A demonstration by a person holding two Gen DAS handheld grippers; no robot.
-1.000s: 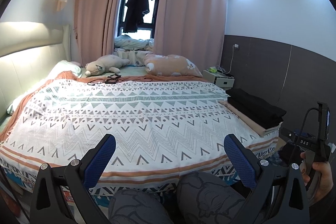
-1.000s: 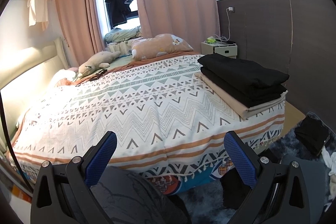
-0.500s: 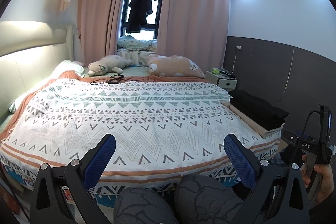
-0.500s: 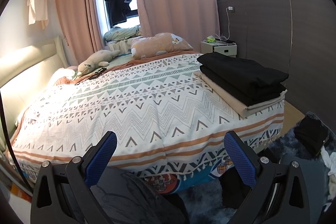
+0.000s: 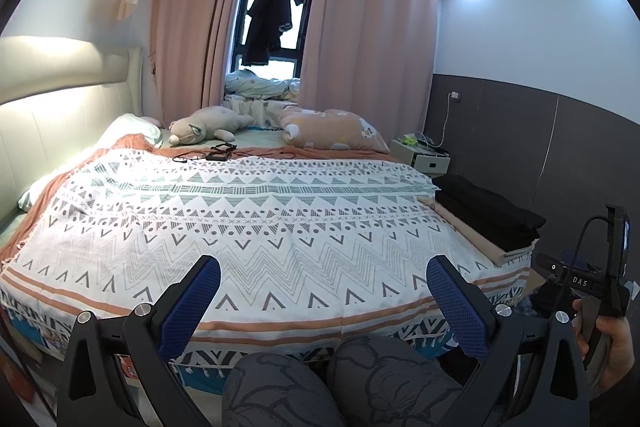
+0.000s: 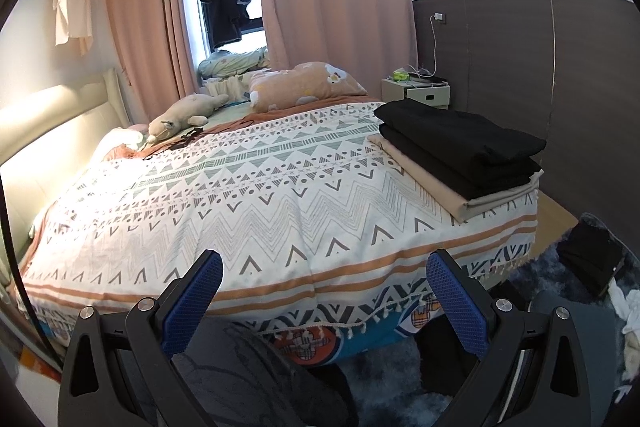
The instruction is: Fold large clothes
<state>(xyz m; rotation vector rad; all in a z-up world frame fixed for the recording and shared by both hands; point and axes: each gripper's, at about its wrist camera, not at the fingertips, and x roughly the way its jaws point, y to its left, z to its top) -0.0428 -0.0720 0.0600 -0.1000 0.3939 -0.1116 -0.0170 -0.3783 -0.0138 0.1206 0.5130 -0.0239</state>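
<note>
Folded clothes: stacked at centre right of your right view, on the bed's corner; two black layers over a beige one, edges squared.
Left gripper: your jaws stand wide apart, holding nothing, touching nothing; blue dimpled pads frame the bed's near edge.
Right gripper: jaws equally wide apart, empty, low in the frame.
Bedspread: white woven cover, grey zigzags and triangles, orange stripes, fringed hem.
Your knees: grey patterned trousers between the left jaws.
Around: plush toy and peach pillow at the far end; dark garment on the rug, lower right.
</note>
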